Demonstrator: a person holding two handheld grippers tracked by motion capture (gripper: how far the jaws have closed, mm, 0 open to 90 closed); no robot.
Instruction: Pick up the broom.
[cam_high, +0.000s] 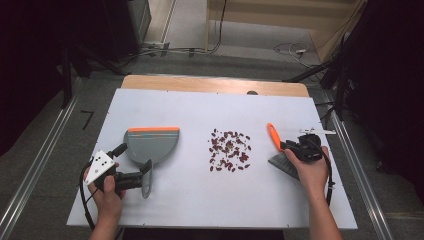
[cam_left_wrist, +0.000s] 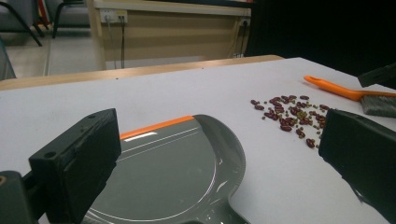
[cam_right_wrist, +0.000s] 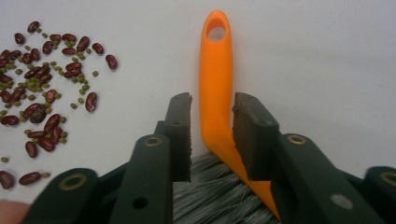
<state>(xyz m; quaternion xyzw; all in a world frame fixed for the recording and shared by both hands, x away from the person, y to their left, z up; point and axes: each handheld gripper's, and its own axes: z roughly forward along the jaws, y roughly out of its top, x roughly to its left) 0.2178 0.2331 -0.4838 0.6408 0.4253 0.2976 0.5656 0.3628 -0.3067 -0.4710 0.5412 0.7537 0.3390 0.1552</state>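
The big white tabletop (cam_high: 200, 205) had lots of bare room. The near side, at 6 o'clock, was free, and so was the far side at 12 o'clock. Its right edge was close to the brush, so a wide swing toward 3 o'clock could have gone off the side.

The grey dustpan (cam_high: 150, 145) lay flat at 9 o'clock from the beans, well apart from them. The left hand-held gripper (cam_high: 142, 179) sat at its handle with jaws wide and nothing pinched. We thought the pan could slide away if the beans were pushed at it while nobody held it.

The brush (cam_high: 274, 136) lay at 3 o'clock from the beans. The right hand-held gripper (cam_right_wrist: 212, 135) stood narrow around its orange handle. One pad touched it and the other showed a thin gap. With such a loose hold, the brush could have tipped or slipped out when lifted.

The small beans (cam_high: 230, 150) lay spread in the middle. We thought a fast sweep could have rolled them past the pan and off the edge.
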